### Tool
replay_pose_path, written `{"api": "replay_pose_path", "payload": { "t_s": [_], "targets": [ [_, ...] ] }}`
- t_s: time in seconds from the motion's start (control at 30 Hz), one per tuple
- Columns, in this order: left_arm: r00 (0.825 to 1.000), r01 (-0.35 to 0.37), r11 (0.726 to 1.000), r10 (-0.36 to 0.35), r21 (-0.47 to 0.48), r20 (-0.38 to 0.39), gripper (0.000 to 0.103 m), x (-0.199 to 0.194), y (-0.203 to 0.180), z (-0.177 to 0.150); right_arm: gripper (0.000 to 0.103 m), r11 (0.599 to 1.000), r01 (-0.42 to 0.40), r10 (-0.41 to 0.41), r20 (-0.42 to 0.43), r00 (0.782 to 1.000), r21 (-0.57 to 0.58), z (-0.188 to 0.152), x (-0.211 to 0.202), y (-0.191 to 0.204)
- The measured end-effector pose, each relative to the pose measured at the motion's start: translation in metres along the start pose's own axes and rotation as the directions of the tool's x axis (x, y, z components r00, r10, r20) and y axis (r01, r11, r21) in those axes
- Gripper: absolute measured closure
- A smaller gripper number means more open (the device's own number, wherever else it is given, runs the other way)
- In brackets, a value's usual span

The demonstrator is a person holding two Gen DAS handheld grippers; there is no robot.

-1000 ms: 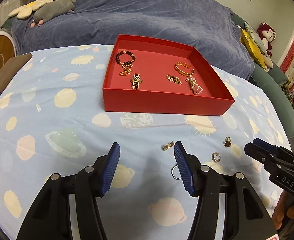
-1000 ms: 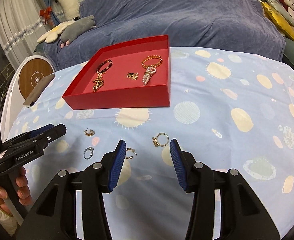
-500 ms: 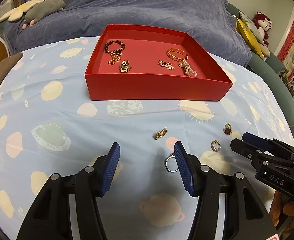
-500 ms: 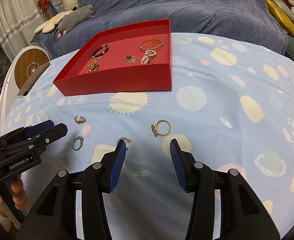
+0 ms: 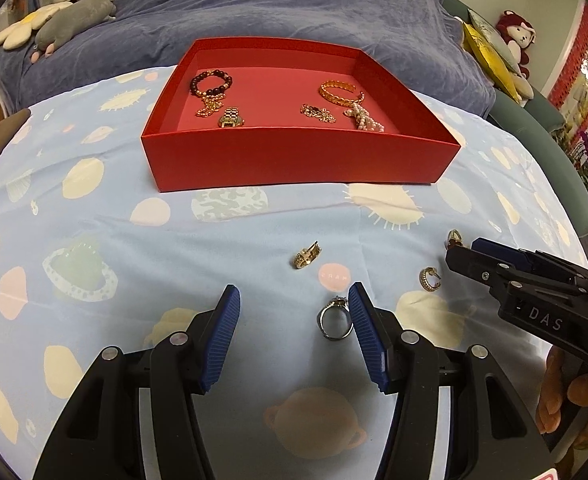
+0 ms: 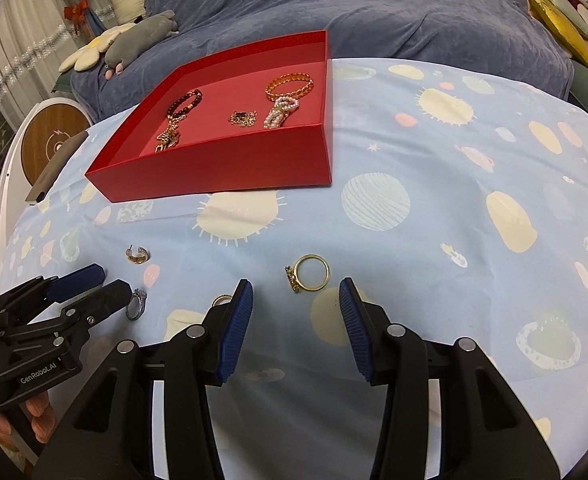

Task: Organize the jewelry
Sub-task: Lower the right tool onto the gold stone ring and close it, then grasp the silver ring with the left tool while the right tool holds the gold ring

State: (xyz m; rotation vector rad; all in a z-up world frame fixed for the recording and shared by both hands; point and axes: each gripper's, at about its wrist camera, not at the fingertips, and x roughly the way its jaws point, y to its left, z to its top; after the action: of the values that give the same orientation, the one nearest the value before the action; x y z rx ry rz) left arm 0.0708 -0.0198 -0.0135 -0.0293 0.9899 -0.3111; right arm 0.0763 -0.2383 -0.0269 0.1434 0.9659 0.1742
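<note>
gold earring [image 6: 222,300] half-hidden behind right tongs [image 6: 296,312]

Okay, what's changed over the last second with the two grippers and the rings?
Both grippers came down toward the cloth, still open. The left gripper now has the silver ring by its right finger; the right gripper closed in on the gold ring. Nothing grasped; the red box jewelry is unchanged.

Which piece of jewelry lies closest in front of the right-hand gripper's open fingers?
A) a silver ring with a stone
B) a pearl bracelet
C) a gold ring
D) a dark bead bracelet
C: in the right wrist view the gold ring lies on the cloth just ahead of the open right gripper, while both bracelets sit in the red box.
</note>
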Motion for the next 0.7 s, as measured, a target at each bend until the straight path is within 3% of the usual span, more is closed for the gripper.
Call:
{"api": "replay_pose_path", "payload": {
  "t_s": [0.33,0.47,0.7],
  "targets": [
    [1.000,0.016,1.000,-0.016,-0.002,-0.004,0.049,-0.001,-0.002,-0.003,0.066,1.000,0.016,-0.016,0.016,1.000,-0.025,0.007,0.009,0.005],
    [1.000,0.027,0.999,-0.027,0.025,-0.003,0.049,-0.002,-0.010,-0.008,0.079,0.999,0.030,-0.030,0.017,0.999,-0.033,0.007,0.009,0.005],
    [1.000,0.014,0.997,-0.015,0.081,0.010,0.050,0.001,-0.022,-0.014,0.080,0.998,0.040,-0.039,0.019,0.999,-0.040,0.005,0.009,0.007]
  ]
}}
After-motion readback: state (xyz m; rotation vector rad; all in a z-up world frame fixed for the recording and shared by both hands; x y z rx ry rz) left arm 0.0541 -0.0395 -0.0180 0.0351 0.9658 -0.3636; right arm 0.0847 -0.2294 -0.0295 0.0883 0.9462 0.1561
